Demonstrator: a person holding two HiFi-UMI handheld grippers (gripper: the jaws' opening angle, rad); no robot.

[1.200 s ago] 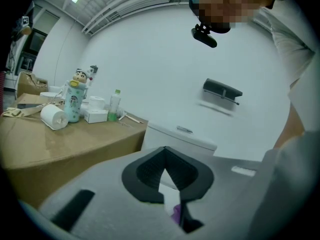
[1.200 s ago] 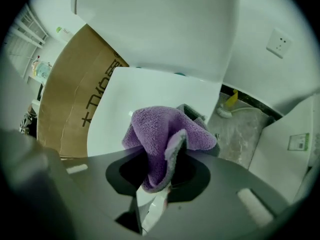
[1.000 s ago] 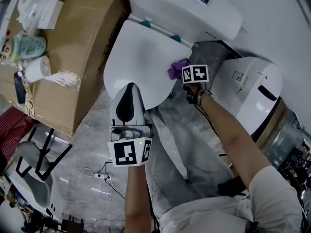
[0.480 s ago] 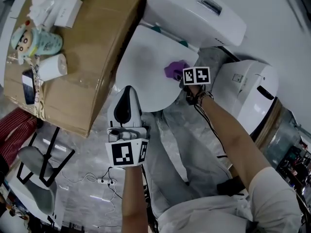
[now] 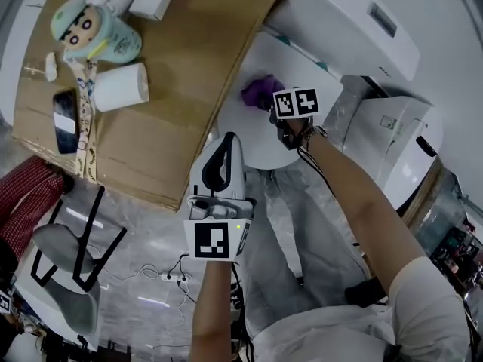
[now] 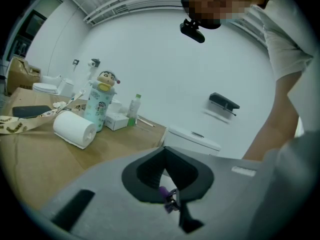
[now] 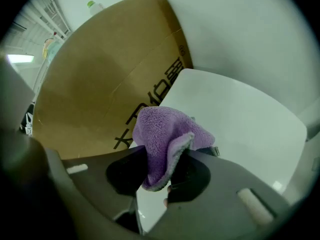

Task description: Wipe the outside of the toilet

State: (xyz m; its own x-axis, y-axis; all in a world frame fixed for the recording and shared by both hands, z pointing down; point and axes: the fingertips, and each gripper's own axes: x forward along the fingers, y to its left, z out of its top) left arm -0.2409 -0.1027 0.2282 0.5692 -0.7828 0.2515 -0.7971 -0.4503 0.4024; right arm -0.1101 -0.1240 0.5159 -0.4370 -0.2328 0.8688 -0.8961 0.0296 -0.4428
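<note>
The white toilet has its lid (image 5: pixel 302 138) down and its tank (image 5: pixel 343 25) behind. My right gripper (image 5: pixel 273 105) is shut on a purple cloth (image 5: pixel 256 90) that rests on the lid, toward the cardboard-box side. In the right gripper view the cloth (image 7: pixel 165 131) bulges out of that gripper (image 7: pixel 172 153) over the lid (image 7: pixel 240 119). My left gripper (image 5: pixel 229 143) hovers by the lid's front edge, shut and holding nothing. In the left gripper view the left gripper (image 6: pixel 164 151) points at the tank (image 6: pixel 192 136).
A big cardboard box (image 5: pixel 181 81) stands right beside the toilet, carrying a cartoon bottle (image 5: pixel 94 32), a paper roll (image 5: pixel 121 87) and a phone (image 5: pixel 64 121). A second white fixture (image 5: pixel 400 142) sits on the other side. A chair (image 5: pixel 64 255) and cables (image 5: pixel 181 266) are on the floor.
My right gripper has slid the purple cloth from the lid's right edge across the lid toward the cardboard box. The left gripper stayed at the lid's front.
</note>
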